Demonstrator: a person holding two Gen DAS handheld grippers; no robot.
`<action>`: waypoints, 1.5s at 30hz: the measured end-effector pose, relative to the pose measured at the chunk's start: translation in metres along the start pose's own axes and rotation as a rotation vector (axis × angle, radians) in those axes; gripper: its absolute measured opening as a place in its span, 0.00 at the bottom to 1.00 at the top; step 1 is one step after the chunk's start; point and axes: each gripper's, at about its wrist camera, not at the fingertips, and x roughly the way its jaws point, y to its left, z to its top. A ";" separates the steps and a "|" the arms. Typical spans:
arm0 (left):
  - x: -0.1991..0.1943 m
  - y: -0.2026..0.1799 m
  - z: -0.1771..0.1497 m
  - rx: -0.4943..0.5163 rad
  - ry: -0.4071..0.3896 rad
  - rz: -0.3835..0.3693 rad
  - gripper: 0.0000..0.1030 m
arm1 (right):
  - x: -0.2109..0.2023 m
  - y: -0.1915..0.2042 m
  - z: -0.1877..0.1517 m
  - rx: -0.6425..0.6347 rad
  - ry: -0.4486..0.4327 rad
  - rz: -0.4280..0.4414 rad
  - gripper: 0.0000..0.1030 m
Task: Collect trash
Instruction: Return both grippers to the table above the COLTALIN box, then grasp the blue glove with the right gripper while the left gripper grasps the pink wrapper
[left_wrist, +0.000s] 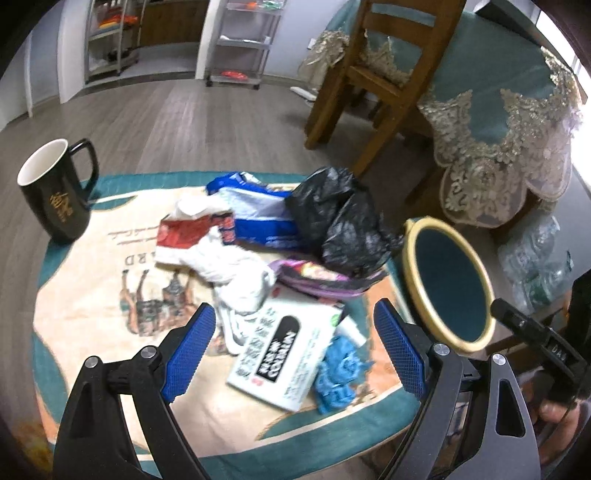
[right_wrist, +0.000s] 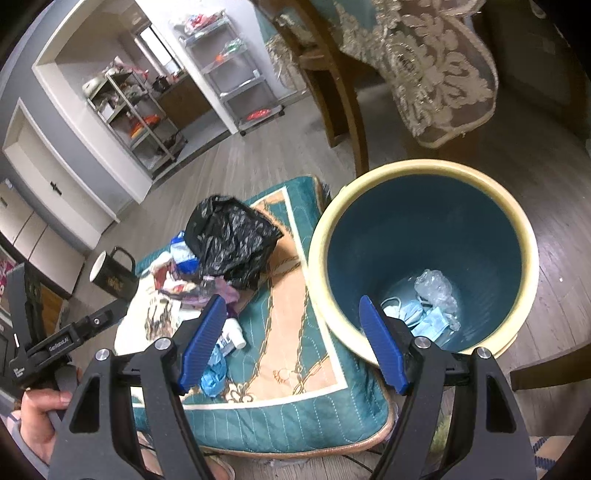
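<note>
— What are the claws doing?

— Both spread wide with nothing between the blue pads. The left gripper (left_wrist: 295, 350) hangs over the litter heap on the cushion (left_wrist: 74, 295). The right gripper (right_wrist: 293, 345) sits above the cushion's (right_wrist: 295, 424) edge, with one pad over the rim of the bin (right_wrist: 424, 170).

— What lies nearest the left one?

— A white box (left_wrist: 284, 354), flat, directly under the gap between the pads. A black oval label on it carries white lettering that reads "COTTON", upside down from that camera; the smaller print beside it is too blurred to read. Its long axis runs from near right to far left. Touching its right side is a crumpled blue glove (left_wrist: 338, 376), which also shows beside the right claw (right_wrist: 214, 373).

— And farther out?

— A white plastic bag (left_wrist: 229, 266) with a red patch, a purple wrapper (left_wrist: 317, 277), a blue-and-white wrapper (left_wrist: 255, 210), and then a black plastic bag (left_wrist: 343, 218) bunched at the far side, also seen from the right wrist (right_wrist: 231, 240). The cushion's print shows the letters "RD", inverted.

— Anything off to the side?

— A black mug (left_wrist: 55, 192) stands upright at the cushion's left edge, gold characters on it that I can't read.

— And the bin?

— Upright on the floor, against the cushion's right side, its mouth open upward. At the bottom lie blue face masks (right_wrist: 421, 317) and a clear plastic wad (right_wrist: 436, 288).
</note>
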 end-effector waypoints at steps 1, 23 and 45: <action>0.001 0.002 -0.002 0.006 0.006 0.008 0.85 | 0.002 0.002 -0.002 -0.007 0.009 0.003 0.71; 0.058 -0.003 -0.030 0.123 0.170 0.066 0.84 | 0.038 0.040 -0.033 -0.114 0.147 0.036 0.71; 0.032 0.043 -0.027 -0.029 0.126 0.011 0.84 | 0.092 0.092 -0.065 -0.167 0.260 0.085 0.71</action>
